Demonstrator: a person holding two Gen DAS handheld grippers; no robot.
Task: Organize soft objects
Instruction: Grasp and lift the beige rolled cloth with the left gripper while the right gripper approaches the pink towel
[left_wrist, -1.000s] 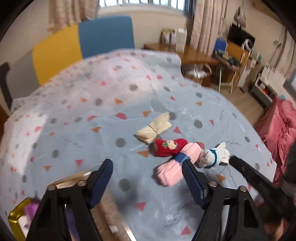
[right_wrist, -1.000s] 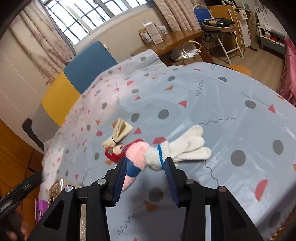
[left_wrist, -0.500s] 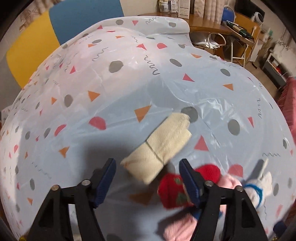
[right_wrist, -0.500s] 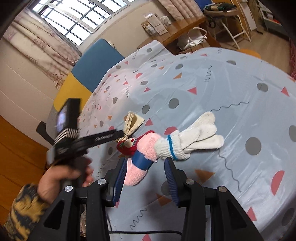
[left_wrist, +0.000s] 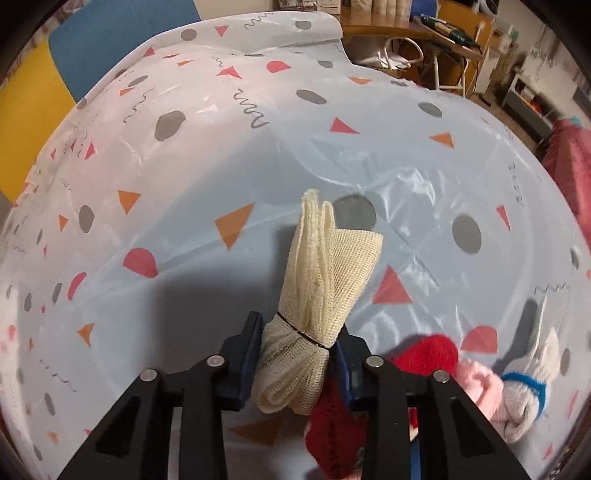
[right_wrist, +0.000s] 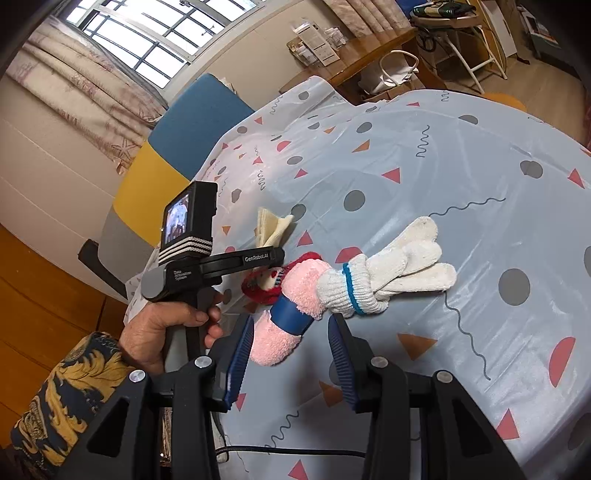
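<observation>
The left tongs (left_wrist: 295, 363) are clamped on the cream cloth roll (left_wrist: 317, 295), pinching it at the dark band around its waist — the looser upper end fans up and away from the fingers, the short bunched end hangs below them. Seen from the right wrist, the roll's top (right_wrist: 273, 229) pokes up behind the left tool's arm, and a hand (right_wrist: 166, 328) in a patterned sleeve grips that tool's handle.

The right tongs (right_wrist: 291, 354) stand apart, holding nothing, low over the worktop (right_wrist: 480, 166) with its cover of dots, triangles and squiggles. Between and just beyond their blue pads lies the pink sock (right_wrist: 291, 314), wrapped by a blue band. A red sock (right_wrist: 266, 280) touches its far-left end; a white glove bundle (right_wrist: 391, 273) with a blue stripe lies against its right end, fingers pointing right. All three rest on the cover in a tight cluster.
</observation>
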